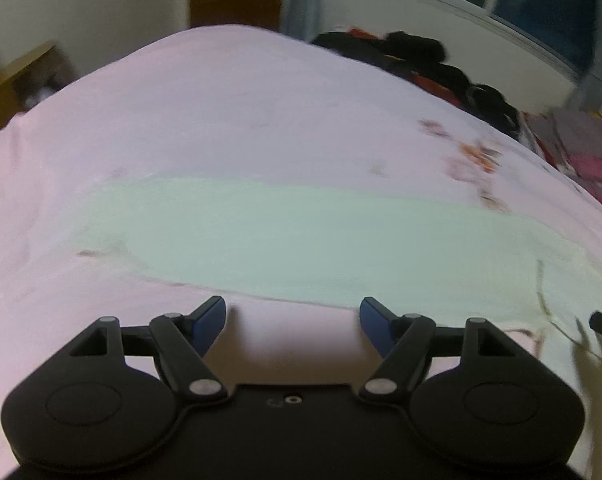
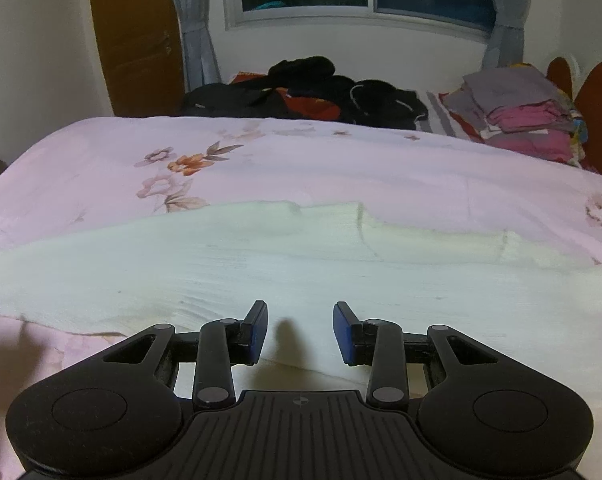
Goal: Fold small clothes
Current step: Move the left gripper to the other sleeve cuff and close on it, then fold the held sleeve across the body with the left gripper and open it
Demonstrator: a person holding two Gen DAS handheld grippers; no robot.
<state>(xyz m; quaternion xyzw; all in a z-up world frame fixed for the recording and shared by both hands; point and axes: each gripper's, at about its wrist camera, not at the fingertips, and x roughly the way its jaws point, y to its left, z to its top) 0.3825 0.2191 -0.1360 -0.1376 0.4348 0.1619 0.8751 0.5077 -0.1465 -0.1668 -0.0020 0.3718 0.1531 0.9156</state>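
A pale mint-white garment (image 1: 301, 236) lies spread flat on the pink bedspread (image 1: 181, 112); the left wrist view is blurred. My left gripper (image 1: 292, 318) hovers open just short of the cloth's near edge, nothing between its blue pads. In the right wrist view the same garment (image 2: 261, 264) stretches across the bed, with folded layers at its far right. My right gripper (image 2: 300, 330) stands open above the garment's near part, its jaws narrower and empty. A black tip of the other gripper shows at the left edge of that view.
The bedspread (image 2: 341, 160) has a flower print. Dark clothes (image 2: 321, 92) are heaped at the far side below a window. A stack of folded grey and pink clothes (image 2: 525, 120) sits at the far right. A wooden door (image 2: 137, 40) stands at the back left.
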